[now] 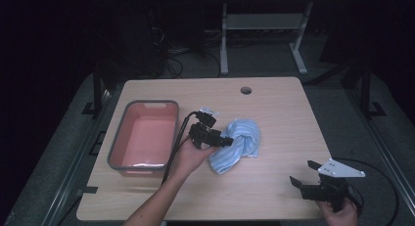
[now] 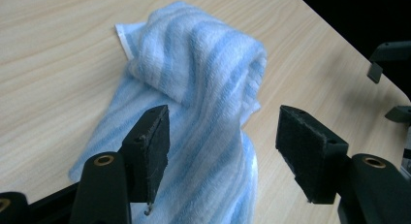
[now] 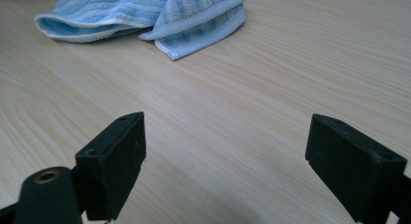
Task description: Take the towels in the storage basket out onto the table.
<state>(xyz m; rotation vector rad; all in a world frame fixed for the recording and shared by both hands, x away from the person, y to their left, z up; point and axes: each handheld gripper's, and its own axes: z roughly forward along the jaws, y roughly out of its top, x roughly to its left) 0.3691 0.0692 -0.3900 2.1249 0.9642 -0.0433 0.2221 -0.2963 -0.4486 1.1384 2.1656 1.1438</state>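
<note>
A blue-and-white striped towel [image 1: 238, 143] lies crumpled in the middle of the wooden table [image 1: 274, 103]. My left gripper [image 1: 226, 139] hovers at the towel's left edge, open, its jaws straddling the cloth [image 2: 203, 112] without closing on it. In the left gripper view my left gripper [image 2: 223, 151] has the towel's lower fold between its pads. My right gripper [image 1: 304, 173] is open near the table's front right corner, well away from the towel. In the right gripper view my right gripper [image 3: 225, 166] has bare wood between its jaws and the towel [image 3: 145, 13] lies far ahead.
A grey tub with a pink inside [image 1: 117, 143] stands on the table's left side, beside the left hand. A round cable hole [image 1: 245, 91] sits near the far edge. Desk legs and cables stand on the floor behind the table.
</note>
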